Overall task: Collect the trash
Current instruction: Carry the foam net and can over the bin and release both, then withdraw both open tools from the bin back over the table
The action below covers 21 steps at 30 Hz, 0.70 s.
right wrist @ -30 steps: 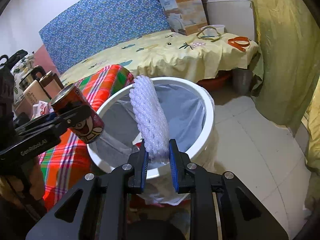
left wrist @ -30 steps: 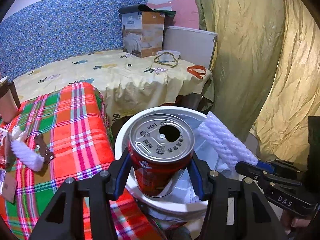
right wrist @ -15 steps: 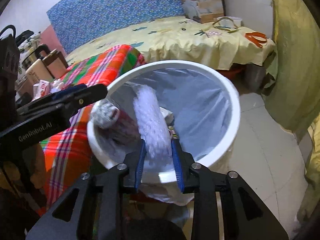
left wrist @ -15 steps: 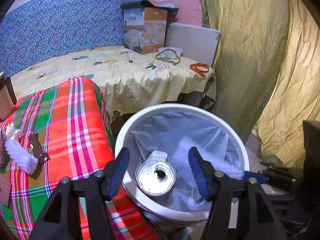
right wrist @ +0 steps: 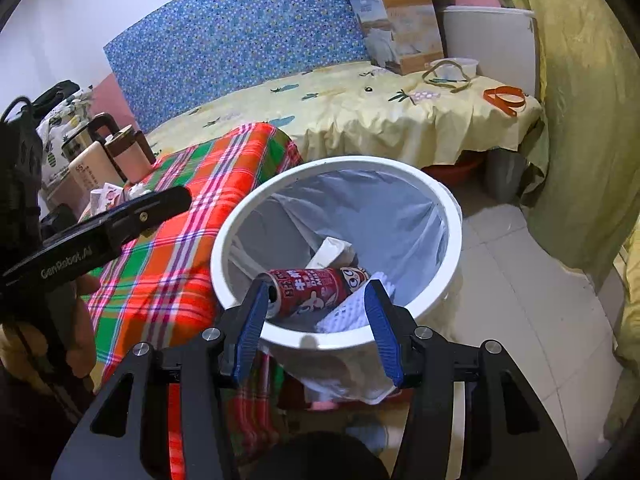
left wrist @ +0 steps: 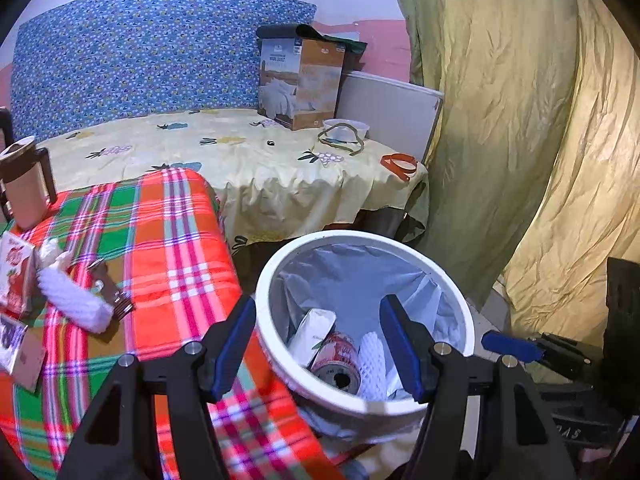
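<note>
Left wrist view: left gripper [left wrist: 318, 344] spread wide with nothing between the blue pads [left wrist: 234, 340], poised over the near rim of the white bin [left wrist: 266, 280] at 6 o'clock. Inside the bin, lined with a pale bag: red can [left wrist: 336, 360] lying on its side with its opened top facing the camera, touching white foam netting [left wrist: 372, 364] at its 3 o'clock and a white carton [left wrist: 310, 330] at its 11 o'clock. At 9 o'clock, on the plaid blanket [left wrist: 168, 240], more litter: a second foam net [left wrist: 74, 300], just beside a small red-and-white box [left wrist: 14, 268] (print too small to read). At 4 o'clock, tip of the right gripper [left wrist: 510, 346] just beside the bin's rim. At 12 o'clock, a yellow sheet [left wrist: 240, 160] with a cardboard box [left wrist: 300, 84] at its far edge.

Right wrist view: right gripper [right wrist: 316, 322] likewise parted and holding nothing, hanging over the bin [right wrist: 450, 216] at 6 o'clock. Can [right wrist: 316, 292] lying across the bottom, mouth toward 9 o'clock, foam netting [right wrist: 348, 310] touching its 4 o'clock side, carton [right wrist: 332, 250] behind at 12 o'clock. At 9 o'clock, one black finger of the left gripper [right wrist: 120, 224] over the blanket [right wrist: 180, 240].
</note>
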### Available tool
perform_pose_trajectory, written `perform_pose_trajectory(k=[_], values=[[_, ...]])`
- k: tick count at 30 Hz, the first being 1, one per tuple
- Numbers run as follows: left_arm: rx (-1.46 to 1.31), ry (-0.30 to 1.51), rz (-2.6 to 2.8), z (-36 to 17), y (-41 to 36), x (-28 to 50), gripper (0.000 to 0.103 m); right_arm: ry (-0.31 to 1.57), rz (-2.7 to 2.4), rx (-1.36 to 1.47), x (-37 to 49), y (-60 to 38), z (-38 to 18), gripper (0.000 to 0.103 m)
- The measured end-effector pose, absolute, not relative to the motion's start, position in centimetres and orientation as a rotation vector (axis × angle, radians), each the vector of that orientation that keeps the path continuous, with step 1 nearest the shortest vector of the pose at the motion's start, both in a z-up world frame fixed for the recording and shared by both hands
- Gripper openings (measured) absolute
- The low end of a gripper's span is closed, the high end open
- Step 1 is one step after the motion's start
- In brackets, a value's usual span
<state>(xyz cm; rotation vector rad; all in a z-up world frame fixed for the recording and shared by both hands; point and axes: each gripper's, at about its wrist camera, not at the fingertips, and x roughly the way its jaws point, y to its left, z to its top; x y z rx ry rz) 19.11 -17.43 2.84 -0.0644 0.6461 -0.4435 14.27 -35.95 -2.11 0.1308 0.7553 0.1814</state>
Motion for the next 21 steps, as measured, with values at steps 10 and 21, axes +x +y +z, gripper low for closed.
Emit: perform_pose_trajectory(k=[10,21], values=[[-0.077,0.645,-0.374,2.8,-13.7,15.5,0.066,0.715,0.214,0.116,13.0,-33.1,-1.3,0.052],[-0.104,0.638,-0.294,2.3,-9.6,12.0,0.066,0.702,0.254,0.077,12.1,-29.8,-0.7,0.052]])
